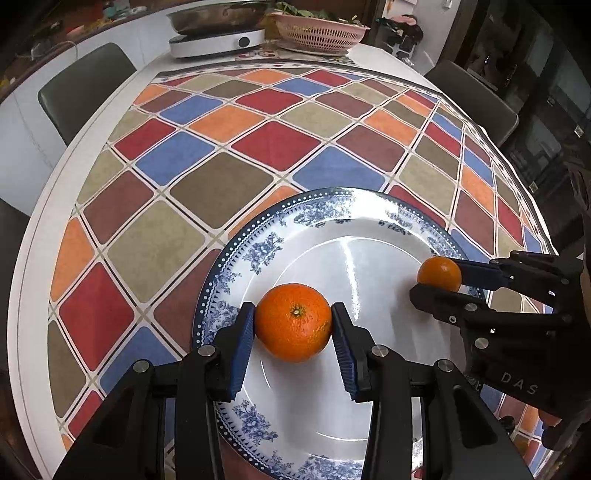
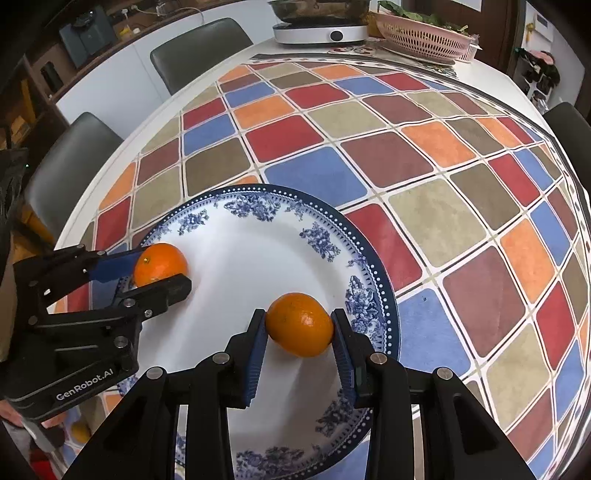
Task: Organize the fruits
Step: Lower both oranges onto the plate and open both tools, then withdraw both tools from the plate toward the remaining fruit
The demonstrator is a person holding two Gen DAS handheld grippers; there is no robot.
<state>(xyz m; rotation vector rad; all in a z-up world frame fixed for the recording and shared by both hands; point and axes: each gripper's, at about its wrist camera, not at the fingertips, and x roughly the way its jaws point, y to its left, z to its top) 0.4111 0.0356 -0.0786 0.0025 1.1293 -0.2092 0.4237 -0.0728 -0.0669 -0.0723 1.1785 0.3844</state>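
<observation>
A blue-and-white floral plate (image 1: 258, 254) (image 2: 266, 210) lies on the chequered tablecloth. My left gripper (image 1: 294, 325) is shut on an orange (image 1: 293, 321) low over the plate's left part; the same orange shows in the right wrist view (image 2: 160, 264) between the left gripper's fingers (image 2: 155, 291). My right gripper (image 2: 300, 325) is shut on a second orange (image 2: 300, 324) over the plate's right side. This orange also shows in the left wrist view (image 1: 439, 274), held by the right gripper (image 1: 443, 284).
A white induction cooker with a metal pan (image 1: 218, 37) (image 2: 319, 31) and a pink colander with greens (image 1: 319, 33) (image 2: 424, 37) stand at the table's far end. Dark chairs (image 1: 85, 88) (image 2: 199, 51) stand around the table.
</observation>
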